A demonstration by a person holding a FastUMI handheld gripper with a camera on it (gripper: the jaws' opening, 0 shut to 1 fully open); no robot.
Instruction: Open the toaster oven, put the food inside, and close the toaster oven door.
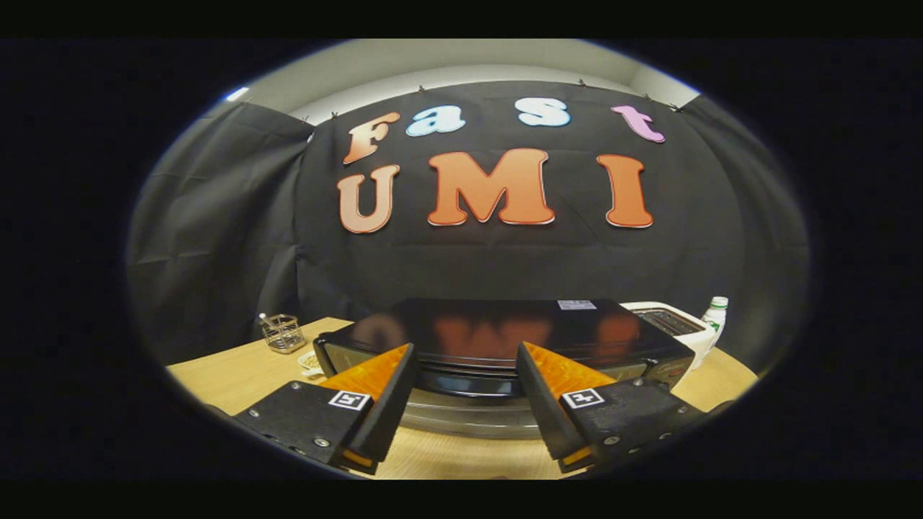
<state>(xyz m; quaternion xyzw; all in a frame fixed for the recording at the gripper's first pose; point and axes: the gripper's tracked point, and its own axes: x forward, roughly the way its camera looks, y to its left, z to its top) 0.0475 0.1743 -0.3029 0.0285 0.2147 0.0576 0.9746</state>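
A: Gripper view: toaster oven (pixel 505 335) is seen just ahead of the gripper (pixel 466 360), door apparently not yet opened, on the wooden desk (pixel 238 375) approx. mid-way along its back edge.

B: Jaws?

A: Spread apart, nothing pinched; fingers are aimed at the oven's front, w/ the handle bar (pixel 469 386) lying between them.

B: Step?

A: Opening is judged to be in hand. Next, the handle must be reached, clamped and pulled down. Food can't be identified for sure; a small dish (pixel 311 362) is noted beside the oven's left side.

B: Surfaces?

A: Oven top is glossy, dark, boxy w/ rounded corners; chrome trim below. Wire basket (pixel 282 333), white toaster (pixel 670 322) and bottle (pixel 714 317) are seen near the back corners.
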